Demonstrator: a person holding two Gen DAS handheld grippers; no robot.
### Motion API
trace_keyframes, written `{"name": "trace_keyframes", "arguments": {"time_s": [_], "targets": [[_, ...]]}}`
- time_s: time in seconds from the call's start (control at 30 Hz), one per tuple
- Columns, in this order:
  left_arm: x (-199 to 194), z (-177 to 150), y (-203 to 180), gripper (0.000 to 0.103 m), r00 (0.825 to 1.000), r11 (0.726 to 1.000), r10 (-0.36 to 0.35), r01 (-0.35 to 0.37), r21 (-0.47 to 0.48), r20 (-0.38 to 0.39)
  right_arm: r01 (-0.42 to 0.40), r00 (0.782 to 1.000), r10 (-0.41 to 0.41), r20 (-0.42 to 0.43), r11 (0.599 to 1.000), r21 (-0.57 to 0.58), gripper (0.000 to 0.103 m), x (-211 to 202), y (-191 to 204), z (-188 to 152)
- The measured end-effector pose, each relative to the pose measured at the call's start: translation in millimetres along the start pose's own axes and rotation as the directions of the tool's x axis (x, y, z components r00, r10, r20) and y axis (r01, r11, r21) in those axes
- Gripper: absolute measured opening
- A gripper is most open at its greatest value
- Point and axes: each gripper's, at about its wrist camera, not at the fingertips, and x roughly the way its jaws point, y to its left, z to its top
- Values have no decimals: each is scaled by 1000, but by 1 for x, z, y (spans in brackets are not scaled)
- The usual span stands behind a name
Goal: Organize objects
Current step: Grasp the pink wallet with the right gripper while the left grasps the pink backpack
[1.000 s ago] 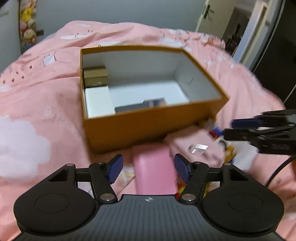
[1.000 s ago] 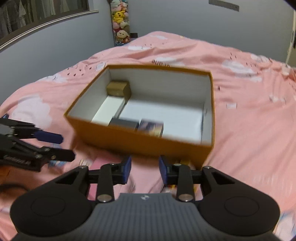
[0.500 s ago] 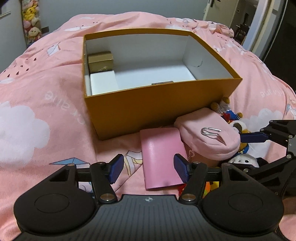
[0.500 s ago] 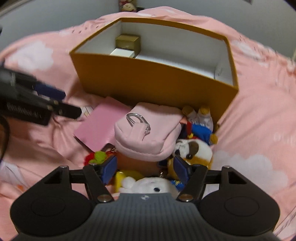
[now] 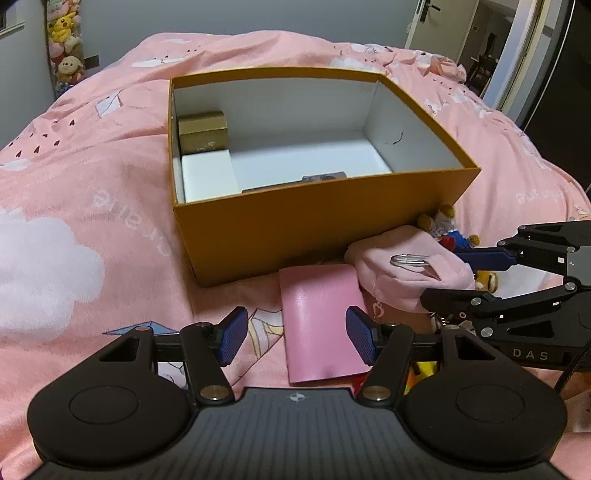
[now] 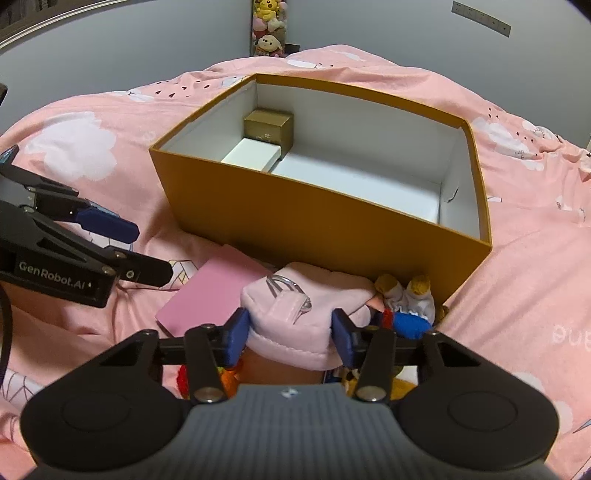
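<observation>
An orange cardboard box (image 5: pixel 314 225) stands open on the pink bed. In front of it lie a flat pink wallet (image 5: pixel 317 332) and a soft pink pouch (image 6: pixel 291 317) with a metal clip. My right gripper (image 6: pixel 290 336) is closing on the pouch, and both blue pads touch its sides; it reaches in from the right (image 5: pixel 439 276) in the left wrist view. My left gripper (image 5: pixel 293 334) hovers over the wallet with its jaws narrowing a little, wide apart and touching nothing. From the right wrist it appears at the left edge (image 6: pixel 153 253).
Inside the box are a gold box (image 5: pixel 202 131), a white box (image 5: pixel 208 175) and a dark item (image 5: pixel 325 177) by the near wall. Small plush toys (image 6: pixel 406 302) crowd beside and under the pouch. Plush toys hang on the far wall (image 6: pixel 267 26). A doorway (image 5: pixel 480 44) opens at the right.
My right gripper sank from above the box toward the pouch, opened wide, then narrowed around it. The left gripper's view has hardly shifted.
</observation>
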Motion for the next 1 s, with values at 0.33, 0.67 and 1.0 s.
{"name": "trace_keyframes", "arguments": {"time_s": [0.33, 0.67, 1.0], "targets": [[-30, 0, -4, 63, 998, 998, -62, 62, 11, 12, -132, 991, 131, 14, 990, 59, 46, -43, -2, 17], [-42, -11, -3, 62, 996, 998, -28, 32, 45, -87, -329, 936, 345, -68, 927, 180, 47, -39, 6, 31], [-24, -8, 4, 62, 996, 999, -49, 50, 5, -75, -323, 942, 334, -19, 923, 208, 51, -6, 7, 47]]}}
